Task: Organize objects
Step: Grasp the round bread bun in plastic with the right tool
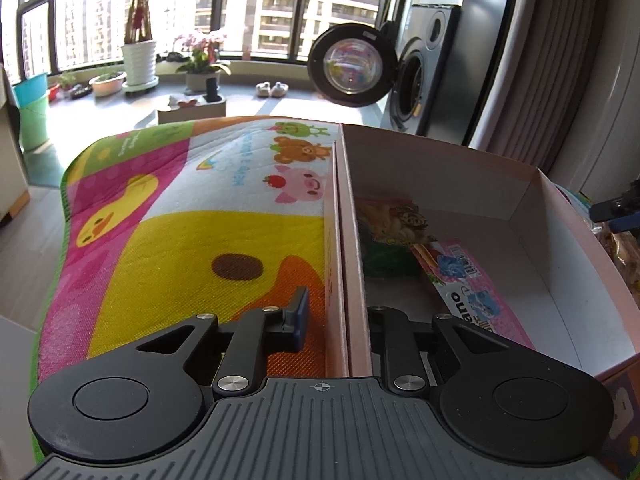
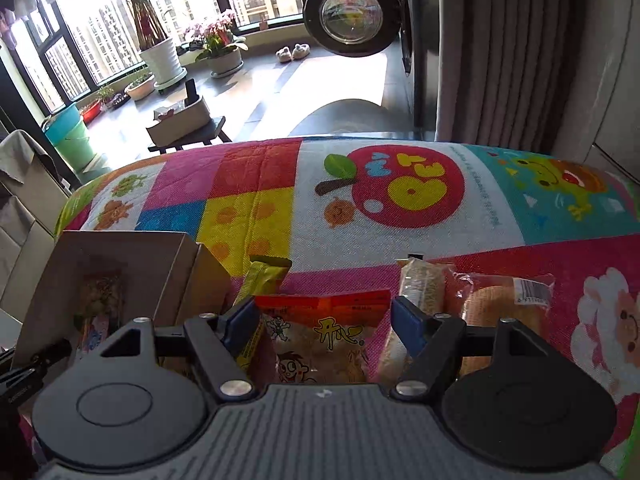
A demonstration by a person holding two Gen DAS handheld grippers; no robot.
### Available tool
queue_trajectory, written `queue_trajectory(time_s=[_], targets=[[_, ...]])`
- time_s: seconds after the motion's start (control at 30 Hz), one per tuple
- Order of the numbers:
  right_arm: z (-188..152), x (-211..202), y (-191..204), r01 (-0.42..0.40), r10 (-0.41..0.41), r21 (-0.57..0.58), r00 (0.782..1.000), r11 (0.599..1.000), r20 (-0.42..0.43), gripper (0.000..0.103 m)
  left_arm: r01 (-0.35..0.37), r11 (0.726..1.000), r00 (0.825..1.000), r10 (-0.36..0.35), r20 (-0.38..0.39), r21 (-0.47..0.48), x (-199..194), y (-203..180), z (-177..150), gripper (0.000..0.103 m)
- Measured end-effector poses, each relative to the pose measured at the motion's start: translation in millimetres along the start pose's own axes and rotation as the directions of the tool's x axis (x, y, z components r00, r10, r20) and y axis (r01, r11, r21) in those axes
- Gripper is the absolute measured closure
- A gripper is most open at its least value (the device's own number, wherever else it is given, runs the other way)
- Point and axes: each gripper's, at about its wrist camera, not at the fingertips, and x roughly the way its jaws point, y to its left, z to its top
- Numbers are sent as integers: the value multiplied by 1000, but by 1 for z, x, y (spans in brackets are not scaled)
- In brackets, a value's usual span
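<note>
A pink cardboard box [image 1: 560, 240] stands on the cartoon play mat [image 1: 160, 264]. Inside lie a lion-print snack packet [image 1: 392, 220] and a pink packet [image 1: 472, 280]. My left gripper [image 1: 326, 314] straddles the box's left wall. Its blue left pad [image 1: 299, 316] is outside with a thin gap to the wall, and its other finger is hidden inside. My right gripper [image 2: 322, 328] is open, jaws wide, over an orange snack bag [image 2: 320, 332]. A yellow-green packet [image 2: 262, 280], a clear packet [image 2: 422, 284] and a bread-like packet [image 2: 500, 304] lie around it. The box [image 2: 120, 256] is to its left.
The mat [image 2: 400, 200] drops off at its far edge. Beyond are a washing machine with its round door [image 1: 352, 66] swung open, a curtain [image 2: 520, 60], potted plants [image 1: 140, 60], buckets [image 2: 70, 136], slippers [image 2: 292, 53] and a low stool carrying a tray [image 2: 180, 124].
</note>
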Motion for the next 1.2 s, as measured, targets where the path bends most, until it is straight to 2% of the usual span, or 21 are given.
queue_trajectory(time_s=[0.1,0.17,0.3,0.4,0.43,0.5,0.57,0.67,0.73,0.83,0.87,0.93,1.1,1.2], targets=[[-19,-50,-26,45,-54,79,991,996,118,18,-20,1000,1000,20,9,4,-3,-6,-3,83],[-37,-70,-36,85,-99,98,984,992,150,15,-26,1000,1000,26,14,1,-3,-7,-5,83],[-79,-77,-48,82,-97,131,989,988,112,6,-25,1000,1000,25,13,5,-5,-8,-4,83],[-103,-64,-47,119,-131,135,988,984,87,7,-26,1000,1000,26,12,12,-5,-8,-5,83],[-109,-63,-46,123,-136,140,987,983,87,13,-26,1000,1000,26,12,15,-5,-9,-5,83],[-120,-63,-38,90,-102,129,991,988,84,24,-27,999,1000,27,13,19,-5,-9,-5,83],[-134,-67,-23,41,-47,89,997,995,62,24,-28,999,1000,28,13,18,-5,-9,-4,83],[-149,-77,9,-95,95,-34,995,995,1,24,-27,999,1000,27,13,21,-4,-9,-4,83],[-151,-88,27,-116,119,-116,993,986,14,24,-26,999,1000,26,14,28,-4,-9,-4,84],[-142,-94,37,-38,53,-170,995,985,85,12,-22,999,1000,21,15,34,-4,-9,-4,84],[-138,-92,37,-10,27,-170,995,985,95,12,-18,999,1000,17,16,36,-4,-9,-5,85],[-127,-79,36,52,-37,-179,995,983,89,12,-10,999,1000,10,12,45,-2,-9,-3,86],[-117,-63,40,70,-38,-301,993,951,110,9,12,998,1000,-13,12,59,1,-7,-1,86],[-113,-47,36,65,-47,-309,997,949,67,9,12,998,1000,-13,10,60,1,-7,-1,86]])
